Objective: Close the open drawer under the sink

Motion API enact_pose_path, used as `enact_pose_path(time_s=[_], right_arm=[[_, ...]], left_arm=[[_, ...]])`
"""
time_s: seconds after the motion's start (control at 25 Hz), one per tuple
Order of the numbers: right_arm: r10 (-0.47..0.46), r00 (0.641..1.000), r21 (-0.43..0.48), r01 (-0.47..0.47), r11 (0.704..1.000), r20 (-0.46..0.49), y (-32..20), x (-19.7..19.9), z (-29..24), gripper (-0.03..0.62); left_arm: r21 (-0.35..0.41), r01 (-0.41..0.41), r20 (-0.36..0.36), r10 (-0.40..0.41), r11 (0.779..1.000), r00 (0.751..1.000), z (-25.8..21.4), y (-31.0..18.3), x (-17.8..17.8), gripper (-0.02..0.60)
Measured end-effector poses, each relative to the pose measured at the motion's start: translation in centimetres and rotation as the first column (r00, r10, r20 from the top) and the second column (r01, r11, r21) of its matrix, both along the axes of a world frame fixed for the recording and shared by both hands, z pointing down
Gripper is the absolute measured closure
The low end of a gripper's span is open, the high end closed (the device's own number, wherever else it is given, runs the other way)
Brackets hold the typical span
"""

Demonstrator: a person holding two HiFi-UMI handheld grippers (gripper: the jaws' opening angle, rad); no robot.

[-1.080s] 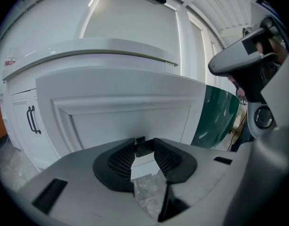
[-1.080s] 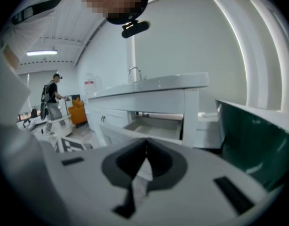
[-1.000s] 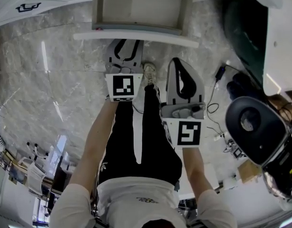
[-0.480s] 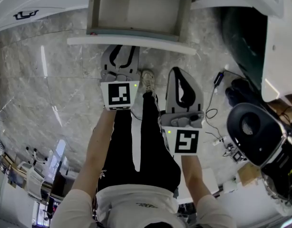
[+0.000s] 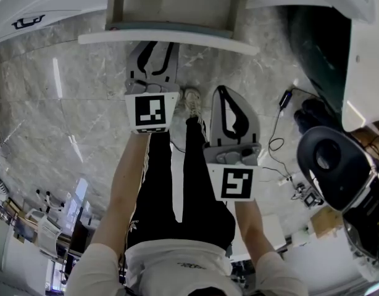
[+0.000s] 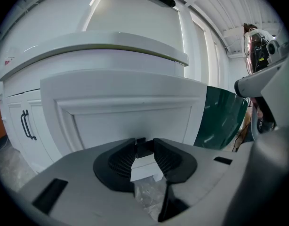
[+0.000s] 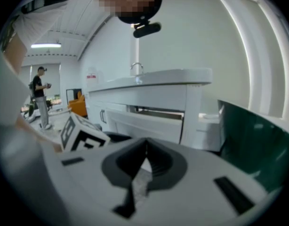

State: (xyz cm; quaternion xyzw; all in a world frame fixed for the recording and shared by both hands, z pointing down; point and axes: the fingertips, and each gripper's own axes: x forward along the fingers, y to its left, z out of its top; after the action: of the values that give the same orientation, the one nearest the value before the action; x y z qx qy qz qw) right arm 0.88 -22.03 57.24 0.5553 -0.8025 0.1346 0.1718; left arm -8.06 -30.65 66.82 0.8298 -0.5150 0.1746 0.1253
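The open drawer [image 5: 177, 2] juts out from under the sink counter, and its white front panel [image 5: 115, 38] runs across the top of the head view. My left gripper [image 5: 155, 45] is open, and its tips are right at that panel; I cannot tell if they touch it. In the left gripper view the panel [image 6: 130, 109] fills the space just beyond the left gripper [image 6: 144, 149], with nothing between its jaws. My right gripper [image 5: 224, 91] is shut and empty, hanging back from the drawer over the floor. In the right gripper view the right gripper [image 7: 145, 145] faces the drawer [image 7: 144, 122].
A dark green bin [image 5: 319, 36] stands right of the drawer, also visible as the bin [image 6: 220, 117]. A black round stool [image 5: 331, 165] and cables [image 5: 279, 122] lie at the right. Left of the drawer is a cabinet door with a black handle [image 6: 26, 125]. My shoe [image 5: 192, 97] is below the drawer.
My left gripper has moved forward, up to the drawer's front panel. The right gripper has stayed about where it was.
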Motion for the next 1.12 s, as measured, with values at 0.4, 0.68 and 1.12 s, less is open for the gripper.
enact_pose_path(time_s=[0.4, 0.68, 1.12], right_arm=[[0.049, 0.999, 0.011, -0.049, 0.999, 0.000, -1.3, 1.1, 0.1, 0.565], [0.042, 0.999, 0.016, -0.042, 0.999, 0.004, -1.1, 0.6, 0.0, 0.565], [0.088, 0.996, 0.007, -0.088, 0.996, 0.019, -1.3, 1.2, -0.1, 0.565]], left_arm=[[0.010, -0.037, -0.012, 0.038, 0.999, 0.999, 0.1, -2.4, 0.8, 0.442], [-0.004, -0.043, -0.029, 0.043, 0.999, 0.999, 0.2, -3.9, 0.8, 0.443], [-0.019, -0.056, -0.006, 0.056, 0.998, 0.998, 0.3, -10.7, 1.4, 0.443]])
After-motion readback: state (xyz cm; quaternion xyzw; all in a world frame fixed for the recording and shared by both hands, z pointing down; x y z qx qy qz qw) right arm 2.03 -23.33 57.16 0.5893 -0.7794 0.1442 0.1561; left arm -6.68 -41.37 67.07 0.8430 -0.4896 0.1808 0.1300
